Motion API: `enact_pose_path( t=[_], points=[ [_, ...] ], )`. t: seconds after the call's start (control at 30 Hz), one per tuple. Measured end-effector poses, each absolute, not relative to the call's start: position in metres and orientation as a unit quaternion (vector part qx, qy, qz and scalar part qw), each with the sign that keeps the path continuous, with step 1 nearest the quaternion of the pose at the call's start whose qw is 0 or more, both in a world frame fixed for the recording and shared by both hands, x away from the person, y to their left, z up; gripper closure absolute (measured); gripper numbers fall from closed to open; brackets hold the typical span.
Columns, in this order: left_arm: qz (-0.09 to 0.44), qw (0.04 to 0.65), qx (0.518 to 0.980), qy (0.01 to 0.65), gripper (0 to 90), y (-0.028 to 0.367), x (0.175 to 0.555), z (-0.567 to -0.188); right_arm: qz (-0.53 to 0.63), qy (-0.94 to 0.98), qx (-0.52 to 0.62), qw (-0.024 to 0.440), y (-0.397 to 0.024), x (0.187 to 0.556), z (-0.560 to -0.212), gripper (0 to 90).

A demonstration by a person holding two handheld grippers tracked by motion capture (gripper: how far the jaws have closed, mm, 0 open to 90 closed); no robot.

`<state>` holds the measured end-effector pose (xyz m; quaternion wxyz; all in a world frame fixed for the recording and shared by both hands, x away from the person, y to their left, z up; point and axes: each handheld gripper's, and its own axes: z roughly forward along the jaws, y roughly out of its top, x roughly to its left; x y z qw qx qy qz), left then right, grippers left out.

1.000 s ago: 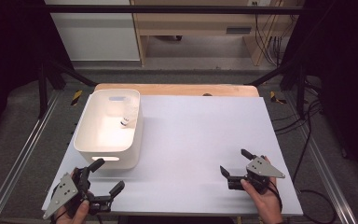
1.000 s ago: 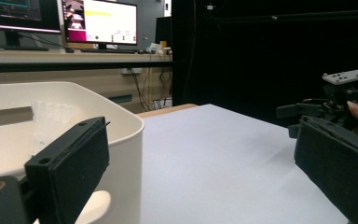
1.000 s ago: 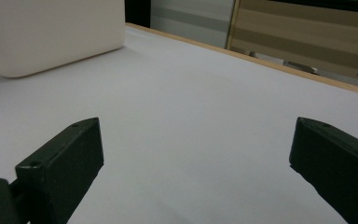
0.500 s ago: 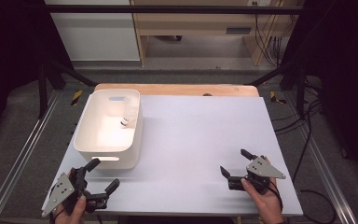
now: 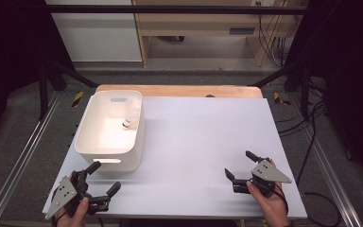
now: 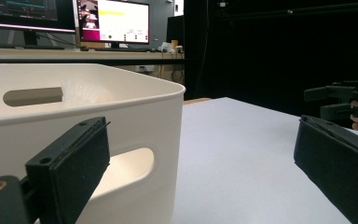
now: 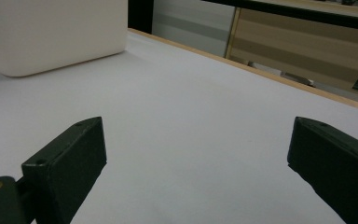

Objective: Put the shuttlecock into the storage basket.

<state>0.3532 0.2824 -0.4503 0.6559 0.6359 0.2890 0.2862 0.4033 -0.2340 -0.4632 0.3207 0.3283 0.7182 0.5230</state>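
A white plastic bin (image 5: 105,146) with handle slots stands on the left of the white table (image 5: 203,127). Inside it, against the right wall, lies a small clear bottle (image 5: 130,116) with a dark cap. My left gripper (image 5: 105,176) rests open at the front left corner, just in front of the bin. In the left gripper view its jaws (image 6: 200,172) are spread wide, with the bin's wall (image 6: 135,116) close on the left. My right gripper (image 5: 238,163) is open near the front right, and nothing lies between its jaws (image 7: 196,168). The bin (image 7: 51,32) shows far off there.
A wooden strip (image 5: 179,90) runs along the table's far edge. Metal rails (image 5: 23,151) flank both sides, and cables (image 5: 312,118) trail on the floor at the right. In the left gripper view the right gripper (image 6: 349,100) shows far off, with monitors (image 6: 121,21) behind the bin.
My left gripper has drawn slightly left and back toward the front edge, still open. The right gripper has not moved.
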Motion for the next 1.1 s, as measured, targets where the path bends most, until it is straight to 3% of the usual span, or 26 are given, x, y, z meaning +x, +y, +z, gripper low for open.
enact_pose_path(
  t=[0.6, 1.1],
  points=[
    [0.284, 0.633, 0.663, 0.28, 3.5, 0.276, 0.37, -0.465, 0.528, 0.711, 0.315, 0.341, -0.248, 0.395, -0.464, 4.1],
    [0.292, 0.64, 0.654, 0.278, 3.7, 0.279, 0.368, -0.465, 0.528, 0.691, 0.347, 0.351, -0.267, 0.394, -0.468, 3.9]
  ],
)
